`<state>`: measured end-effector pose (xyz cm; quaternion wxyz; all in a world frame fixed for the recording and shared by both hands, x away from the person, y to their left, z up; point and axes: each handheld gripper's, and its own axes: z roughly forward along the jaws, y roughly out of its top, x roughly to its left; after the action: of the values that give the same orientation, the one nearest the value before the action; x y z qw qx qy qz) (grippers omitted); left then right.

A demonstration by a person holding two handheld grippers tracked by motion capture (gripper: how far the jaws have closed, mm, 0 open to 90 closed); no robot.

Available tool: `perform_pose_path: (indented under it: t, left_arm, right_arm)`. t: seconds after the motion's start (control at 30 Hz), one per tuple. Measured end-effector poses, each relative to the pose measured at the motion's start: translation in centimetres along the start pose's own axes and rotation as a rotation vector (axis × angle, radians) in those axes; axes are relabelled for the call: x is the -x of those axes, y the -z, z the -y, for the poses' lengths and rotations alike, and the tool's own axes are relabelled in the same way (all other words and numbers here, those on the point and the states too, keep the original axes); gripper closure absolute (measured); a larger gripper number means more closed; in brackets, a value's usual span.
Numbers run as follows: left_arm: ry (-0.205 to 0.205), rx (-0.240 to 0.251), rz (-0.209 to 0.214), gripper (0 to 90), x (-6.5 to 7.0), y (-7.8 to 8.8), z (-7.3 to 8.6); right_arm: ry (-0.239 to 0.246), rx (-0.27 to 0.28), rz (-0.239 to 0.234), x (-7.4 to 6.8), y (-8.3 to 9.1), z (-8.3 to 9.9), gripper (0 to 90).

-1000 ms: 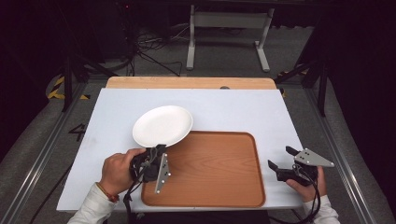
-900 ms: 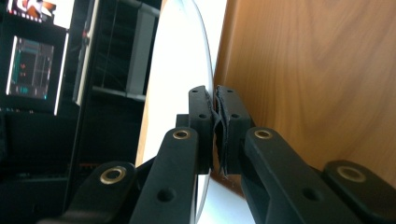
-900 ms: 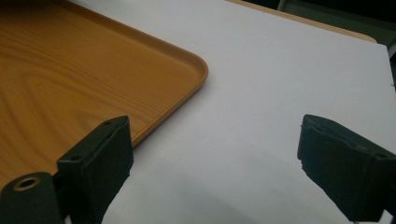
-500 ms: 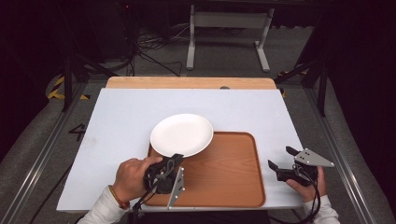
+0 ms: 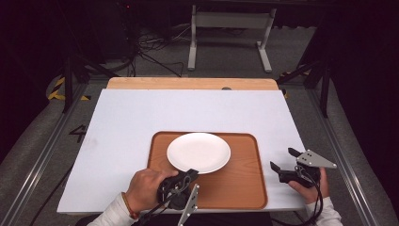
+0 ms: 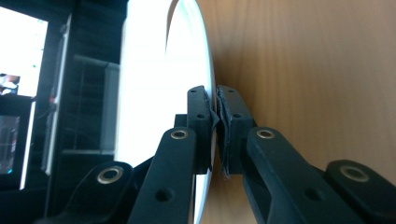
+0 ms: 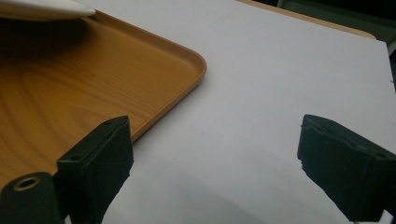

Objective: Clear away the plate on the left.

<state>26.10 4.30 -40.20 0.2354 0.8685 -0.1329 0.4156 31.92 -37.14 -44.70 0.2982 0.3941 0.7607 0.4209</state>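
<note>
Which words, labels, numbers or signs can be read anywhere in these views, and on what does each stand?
"4": a dark mark on the floor left of the table, blurred, so the reading is unsure.
Screens at the left edge of the left gripper view: too blurred to read.
Plate, tray and table: no text.

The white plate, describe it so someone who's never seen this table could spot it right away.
Start at the white table top, then find the brown wooden tray at its near edge. The white plate is over the tray's far left part, round and plain, with the left gripper shut on its near rim. It is the one white round thing against the brown tray.
</note>
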Motion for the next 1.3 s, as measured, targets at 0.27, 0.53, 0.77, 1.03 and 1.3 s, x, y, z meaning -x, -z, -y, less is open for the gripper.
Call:
perform_pose_path:
  t: [0.27,0.53,0.77,1.03,1.3]
  left_arm:
    - [0.017,0.025,0.036,85.4,0.7,-0.8,0.0]
    - [0.073,0.067,0.109,86.9,0.8,-1.5,0.2]
    - [0.081,0.079,0.153,86.8,1.3,-2.4,0.4]
    - [0.115,0.094,0.219,84.8,1.4,-3.0,0.6]
    - [0.156,0.113,0.277,88.0,1.6,-3.3,0.9]
  right_arm:
    - [0.002,-0.004,-0.002,0.0,0.0,0.0,11.0]
    - [0.009,-0.01,-0.002,0.0,-0.1,0.1,11.0]
    - [0.01,-0.012,-0.005,0.0,-0.1,0.1,11.0]
    - [0.016,-0.019,-0.015,-0.1,-0.2,0.1,11.1]
    - [0.014,-0.022,-0.01,-0.2,-0.3,0.1,11.4]
